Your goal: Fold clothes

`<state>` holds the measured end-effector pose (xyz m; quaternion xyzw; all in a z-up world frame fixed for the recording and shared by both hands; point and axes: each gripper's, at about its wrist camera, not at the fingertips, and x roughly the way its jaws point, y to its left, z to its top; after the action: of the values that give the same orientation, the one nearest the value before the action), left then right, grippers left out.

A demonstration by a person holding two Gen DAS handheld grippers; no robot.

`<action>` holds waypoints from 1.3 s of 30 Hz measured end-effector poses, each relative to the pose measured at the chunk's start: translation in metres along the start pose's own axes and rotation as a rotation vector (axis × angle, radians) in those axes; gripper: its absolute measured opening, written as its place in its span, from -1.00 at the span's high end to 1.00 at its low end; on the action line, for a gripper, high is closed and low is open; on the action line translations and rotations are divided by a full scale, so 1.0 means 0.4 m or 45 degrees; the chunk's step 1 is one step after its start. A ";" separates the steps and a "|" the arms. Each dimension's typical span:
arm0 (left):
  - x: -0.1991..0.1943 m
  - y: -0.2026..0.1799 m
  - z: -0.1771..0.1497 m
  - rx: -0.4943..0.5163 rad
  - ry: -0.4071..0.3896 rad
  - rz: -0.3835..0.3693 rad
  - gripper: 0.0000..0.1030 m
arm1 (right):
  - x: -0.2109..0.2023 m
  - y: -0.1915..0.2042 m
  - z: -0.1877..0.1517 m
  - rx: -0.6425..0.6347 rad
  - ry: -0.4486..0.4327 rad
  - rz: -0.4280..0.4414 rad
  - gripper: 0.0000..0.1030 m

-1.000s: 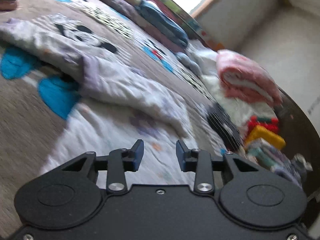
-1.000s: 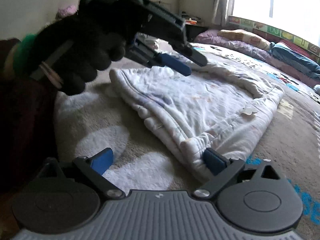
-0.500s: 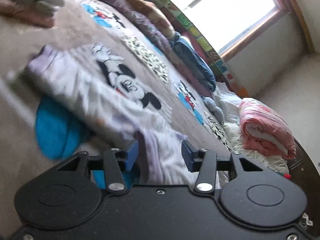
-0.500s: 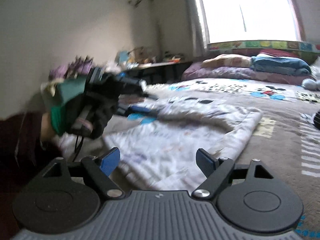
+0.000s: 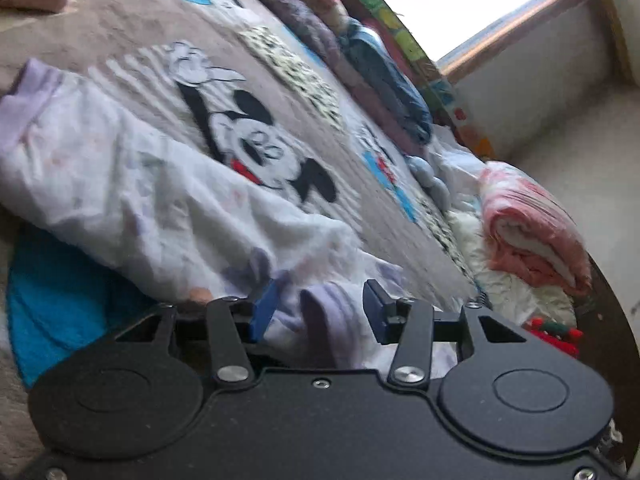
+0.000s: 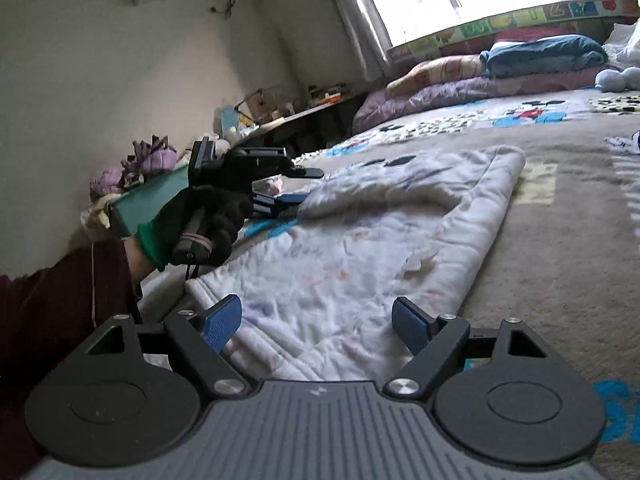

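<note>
The left gripper point(image 5: 318, 308) body hides the near end of the garment point(image 5: 132, 188) and its lilac cuff point(image 5: 320, 312), so whether either pad touches the cuff cannot be told; in the right view the same gripper point(image 6: 304, 186) is small and its fingertips merge with the cloth. The right gripper point(image 6: 318, 326) body covers the garment's near hem, and the sleeve point(image 6: 52, 312) of the person is cut off at the left edge. The garment's print is too blurred to read, the blanket point(image 5: 132, 20) is smeared, and the clutter on the far desk point(image 6: 304, 114) is too small to name.
</note>
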<state>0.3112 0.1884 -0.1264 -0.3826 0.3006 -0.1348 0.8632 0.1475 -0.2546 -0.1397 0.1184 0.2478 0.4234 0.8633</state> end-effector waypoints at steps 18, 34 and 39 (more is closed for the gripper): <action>-0.041 -0.285 -0.129 0.643 -0.064 -0.089 0.90 | -0.032 -0.066 0.022 0.231 -0.114 0.079 -0.56; -0.018 -0.442 -0.315 1.045 0.027 -0.351 0.91 | 0.142 -0.433 0.244 0.940 -0.390 0.182 -0.68; -0.024 -0.450 -0.340 1.108 0.057 -0.439 0.91 | 0.237 -0.530 0.278 1.034 -0.328 0.092 -0.68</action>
<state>0.2186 -0.0066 -0.0604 -0.0265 0.1669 -0.3980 0.9017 0.3977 -0.3092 -0.1642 0.5092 0.2804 0.3030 0.7551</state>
